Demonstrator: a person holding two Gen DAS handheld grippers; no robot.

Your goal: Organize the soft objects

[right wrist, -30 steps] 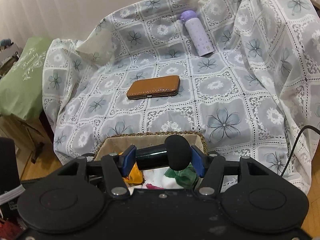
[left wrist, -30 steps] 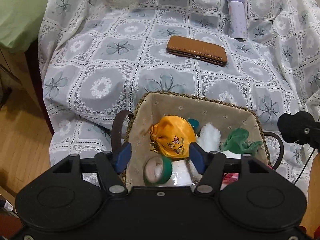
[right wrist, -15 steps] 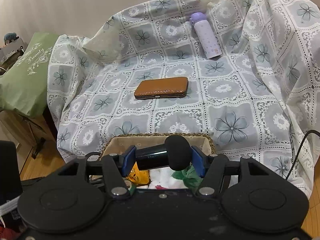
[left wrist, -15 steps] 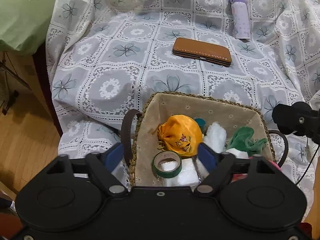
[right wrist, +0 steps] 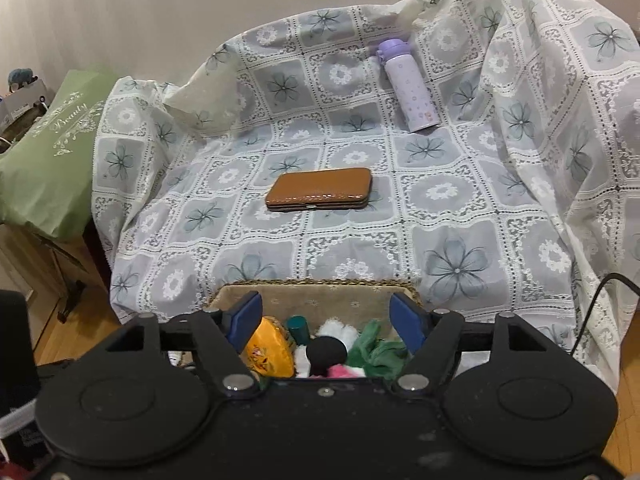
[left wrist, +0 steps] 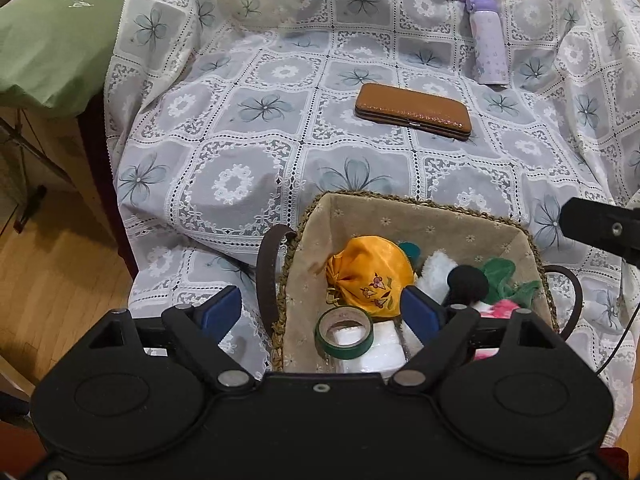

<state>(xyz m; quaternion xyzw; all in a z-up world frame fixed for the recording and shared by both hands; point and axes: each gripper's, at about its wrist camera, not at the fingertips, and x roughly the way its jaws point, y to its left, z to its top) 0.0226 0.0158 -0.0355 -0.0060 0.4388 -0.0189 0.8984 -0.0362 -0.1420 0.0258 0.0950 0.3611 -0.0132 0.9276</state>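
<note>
A woven basket (left wrist: 404, 212) with a beige liner sits at the sofa's front edge. In it lie an orange pouch (left wrist: 370, 276), a green tape roll (left wrist: 344, 332), a white fluffy thing (left wrist: 434, 266), a green cloth (left wrist: 506, 280), a pink item (left wrist: 498, 308) and a black microphone (left wrist: 468, 280). My left gripper (left wrist: 320, 312) is open above the basket's near left side. My right gripper (right wrist: 326, 320) is open and empty above the basket (right wrist: 316, 294), with the microphone (right wrist: 328, 354) lying below it.
A brown wallet (left wrist: 414, 112) and a lilac bottle (left wrist: 488, 48) lie on the lace-covered sofa (left wrist: 240, 140). A green pillow (left wrist: 52, 40) is at the left. Wooden floor (left wrist: 52, 272) lies below left. A black cable (right wrist: 600, 292) runs at the right.
My right gripper opened and let go of the black microphone, which now lies in the basket. My left gripper opened wider. Both grippers drew back and up a little.
</note>
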